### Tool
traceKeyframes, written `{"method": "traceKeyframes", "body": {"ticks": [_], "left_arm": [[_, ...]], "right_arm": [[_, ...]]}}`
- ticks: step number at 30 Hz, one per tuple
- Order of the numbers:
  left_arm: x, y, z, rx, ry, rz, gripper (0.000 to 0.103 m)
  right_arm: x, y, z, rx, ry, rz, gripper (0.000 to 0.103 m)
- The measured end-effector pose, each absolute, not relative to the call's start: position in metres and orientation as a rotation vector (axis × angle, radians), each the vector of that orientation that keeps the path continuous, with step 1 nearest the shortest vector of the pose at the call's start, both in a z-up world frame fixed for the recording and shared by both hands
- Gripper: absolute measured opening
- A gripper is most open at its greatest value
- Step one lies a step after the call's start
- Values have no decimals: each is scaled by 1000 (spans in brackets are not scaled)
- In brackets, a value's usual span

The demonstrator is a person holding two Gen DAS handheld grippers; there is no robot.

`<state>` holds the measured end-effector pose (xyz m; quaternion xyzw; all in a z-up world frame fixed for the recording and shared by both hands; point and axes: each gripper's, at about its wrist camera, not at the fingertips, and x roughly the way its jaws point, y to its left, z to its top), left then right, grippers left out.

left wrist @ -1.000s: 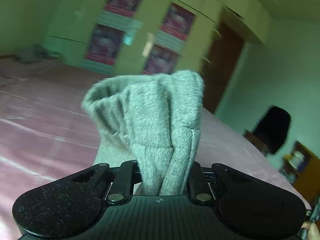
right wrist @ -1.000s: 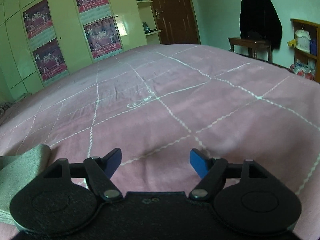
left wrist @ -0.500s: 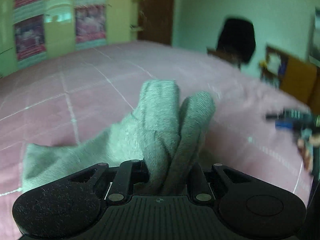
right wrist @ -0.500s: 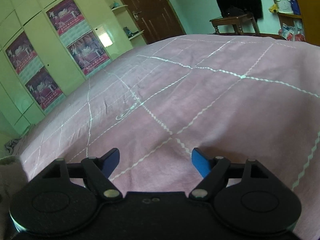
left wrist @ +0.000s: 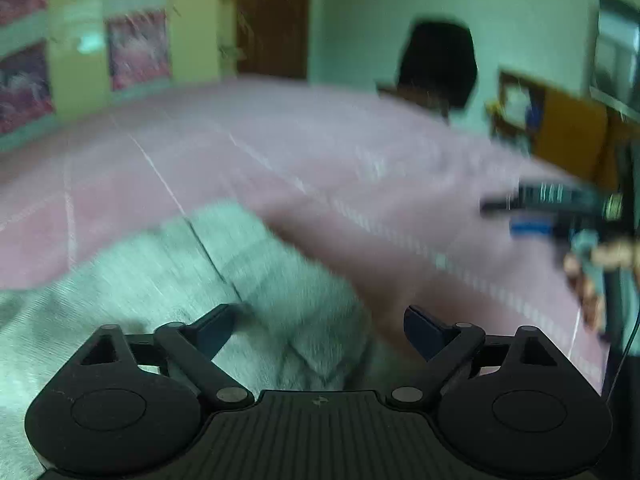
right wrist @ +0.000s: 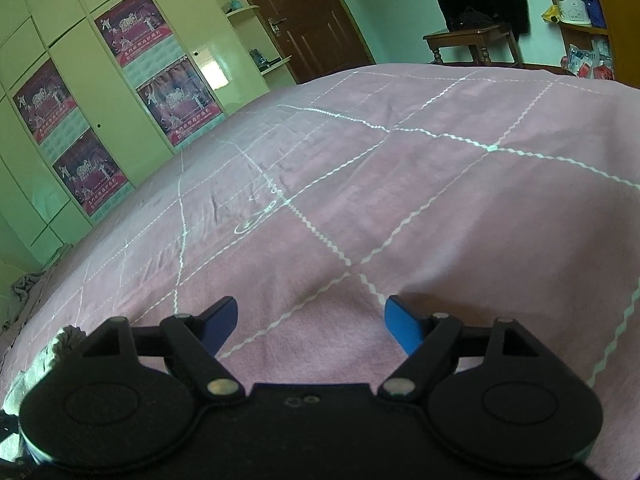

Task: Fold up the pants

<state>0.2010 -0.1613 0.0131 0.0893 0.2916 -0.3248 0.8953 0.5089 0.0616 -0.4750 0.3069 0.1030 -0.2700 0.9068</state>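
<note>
Two handheld grippers work over a wide bed covered by a pink bedspread (right wrist: 400, 184) stitched with white wavy grid lines. The left gripper (left wrist: 320, 330) has its black fingers spread wide with nothing between them; it hovers low over the pair of soft grey knit pants (left wrist: 168, 276), which lie in a heap on the bedspread directly under and ahead of it, toward the near left part of the bed. This view is smeared by motion, so the pants' exact outline and any folds are hard to make out; a dark line, perhaps a seam or a fold edge, runs across the cloth. The right gripper (right wrist: 310, 326), with blue-tipped fingers, is likewise wide open and holds nothing, poised above bare bedspread nearer the bed's right side; only a fuzzy sliver of the grey cloth shows at the lower left edge of its view. It also appears, blurred, at the far right of the left view. Beyond the bed stand pale green cupboards with red posters (right wrist: 172, 108), a brown door and a small wooden table. The pants look light, limp and thick, likely to sag and bunch rather than hold a shape, and not slippery. A sensible grip would be at a waistband corner or a leg hem, pinching through all layers.
</note>
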Motion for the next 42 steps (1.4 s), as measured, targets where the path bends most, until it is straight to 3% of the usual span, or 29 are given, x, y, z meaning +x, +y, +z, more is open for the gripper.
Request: {"method": "traceKeyframes", "body": {"ticks": [8, 10, 12, 14, 19, 22, 30, 34, 35, 36, 42], "left_arm": [[150, 2, 44, 54, 485, -289, 91], [129, 49, 35, 51, 506, -209, 91], [110, 76, 24, 33, 525, -180, 91], [94, 90, 15, 20, 542, -195, 91], [90, 71, -15, 124, 631, -260, 91], [99, 67, -20, 123, 628, -225, 91], [113, 85, -29, 3, 619, -222, 91], [116, 80, -32, 38, 606, -216, 91], [116, 81, -32, 27, 605, -218, 91], [117, 85, -31, 0, 605, -223, 91], [117, 81, -30, 16, 583, -225, 91]], "right_arm": [[498, 64, -472, 638, 151, -554, 77], [496, 70, -468, 606, 121, -524, 69], [497, 79, -465, 594, 111, -447, 47], [504, 99, -463, 593, 126, -354, 46], [535, 166, -450, 509, 167, -139, 64], [558, 200, -446, 466, 234, -60, 66], [591, 245, -449, 434, 318, -5, 51], [601, 260, -452, 407, 355, -31, 53], [607, 261, -452, 410, 375, -42, 49], [612, 261, -452, 405, 389, -55, 25], [592, 269, -425, 365, 245, -40, 21]]}}
